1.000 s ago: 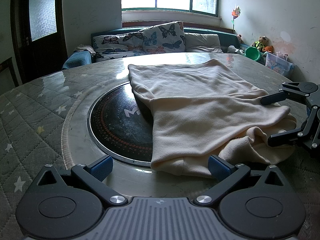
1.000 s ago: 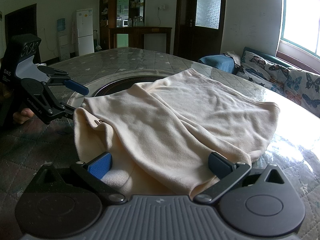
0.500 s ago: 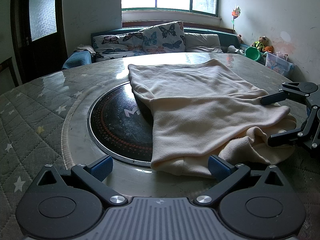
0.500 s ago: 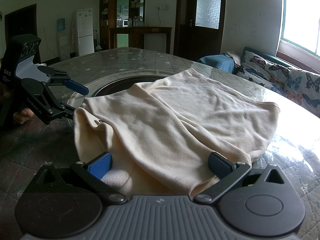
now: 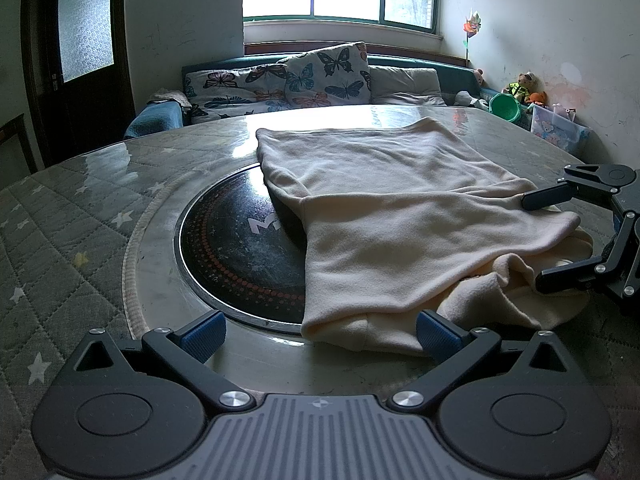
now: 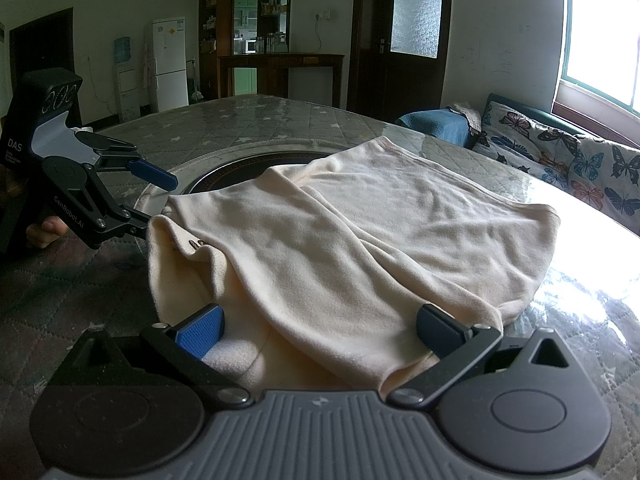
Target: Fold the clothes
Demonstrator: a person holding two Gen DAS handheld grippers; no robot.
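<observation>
A cream garment (image 5: 400, 216) lies partly folded on the round table (image 5: 72, 216), one layer laid across another, its left edge over the black centre disc (image 5: 236, 248). My left gripper (image 5: 319, 336) is open at the garment's near hem, its right pad touching the cloth. In the right wrist view the same garment (image 6: 360, 232) spreads ahead, and my right gripper (image 6: 320, 334) is open with the cloth's bunched edge lying between its fingers. Across the cloth, the left gripper (image 6: 154, 204) shows open at its far corner. The right gripper (image 5: 536, 240) shows open at the cloth's right end.
A sofa with butterfly cushions (image 5: 304, 80) runs behind the table under the window. A green bucket (image 5: 506, 106) and a toy box (image 5: 560, 128) stand at the right wall. A dark door (image 6: 404, 28) and a fridge (image 6: 170, 64) are farther off. A person's fingers (image 6: 44, 230) hold the left gripper.
</observation>
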